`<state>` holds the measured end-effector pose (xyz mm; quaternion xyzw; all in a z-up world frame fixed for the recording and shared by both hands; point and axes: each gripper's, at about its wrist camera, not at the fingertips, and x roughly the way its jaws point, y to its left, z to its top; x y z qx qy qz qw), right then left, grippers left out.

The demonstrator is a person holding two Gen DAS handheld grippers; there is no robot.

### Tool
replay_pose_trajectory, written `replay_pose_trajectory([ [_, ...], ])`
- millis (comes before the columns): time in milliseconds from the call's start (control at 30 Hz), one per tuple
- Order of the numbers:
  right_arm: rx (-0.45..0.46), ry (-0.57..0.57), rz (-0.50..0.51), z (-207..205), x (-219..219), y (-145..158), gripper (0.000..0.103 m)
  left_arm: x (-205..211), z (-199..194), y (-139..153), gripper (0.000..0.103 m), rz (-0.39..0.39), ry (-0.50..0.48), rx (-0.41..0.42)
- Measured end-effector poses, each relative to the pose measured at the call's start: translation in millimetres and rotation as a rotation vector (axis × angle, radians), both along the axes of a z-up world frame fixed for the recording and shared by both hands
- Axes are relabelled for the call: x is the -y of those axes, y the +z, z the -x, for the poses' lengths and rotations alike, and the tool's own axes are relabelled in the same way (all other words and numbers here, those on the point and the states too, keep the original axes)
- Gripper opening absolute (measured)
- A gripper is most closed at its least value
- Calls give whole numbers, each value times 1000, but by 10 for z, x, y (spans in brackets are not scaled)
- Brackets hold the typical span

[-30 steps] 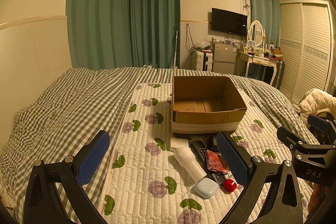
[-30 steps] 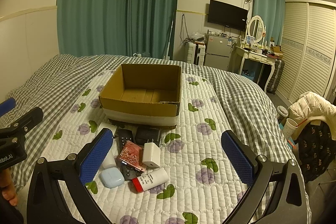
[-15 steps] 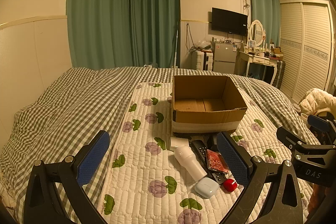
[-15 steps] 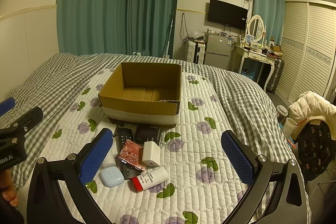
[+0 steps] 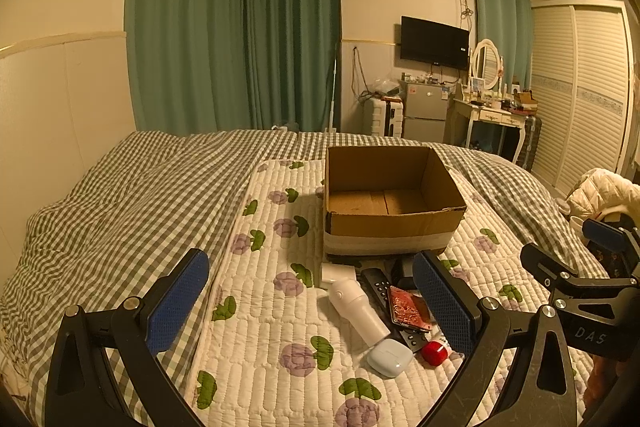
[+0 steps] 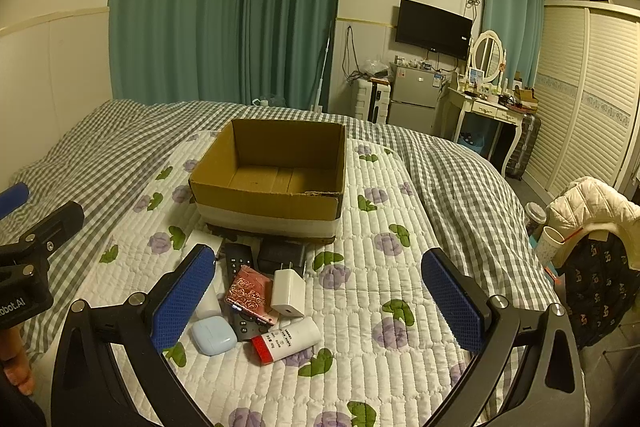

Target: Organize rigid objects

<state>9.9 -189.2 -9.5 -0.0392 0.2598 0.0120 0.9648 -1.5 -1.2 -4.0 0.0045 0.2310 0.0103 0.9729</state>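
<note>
A: Both grippers are hanging over the bed [image 6: 460, 187] with jaws spread wide, nothing in either. The left gripper [image 5: 312, 303] is sitting left of the pile, the right gripper [image 6: 320, 297] is framing it almost dead centre.

B: And the pile is a tight one. The white charger [image 6: 288, 293] is leaning against the patterned red case [image 6: 248, 293], which is lying across the black remote [image 6: 240, 263].

A: That's the worry, I'd say. Closing on the charger could drag the case along, or nudge the remote off the quilt seam.

B: The white tube with the red cap [image 6: 286, 341] is looking risky too: round body, soft quilt, so it may roll away from one finger.

A: The pale blue earbud case [image 6: 212, 335] is sitting right by the right gripper's left finger, nearly tucked under it.

B: From the left view, the white bottle [image 5: 358, 311] is lying just inside that gripper's right finger.

A: And the cardboard box [image 6: 276, 183] is standing open and empty just beyond the pile, touching its far edge.

B: A short carry, then; clipping the near wall seems to be the danger.
</note>
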Motion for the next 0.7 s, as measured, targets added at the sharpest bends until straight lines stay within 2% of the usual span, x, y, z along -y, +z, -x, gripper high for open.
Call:
replay_pose_trajectory([
  [233,-20,-12,10,35,12,-78,103,27,-30,-2,103,6,-5,-16],
  [367,-68,-36,10,-29,48,-170,103,36,-132,-151,103,-1,10,-58],
  [500,-187,-89,8,-221,112,-472,101,59,-289,-414,103,-28,33,-122],
  [700,-431,-128,-61,-584,145,-1071,87,81,-524,-859,100,-36,49,-246],
])
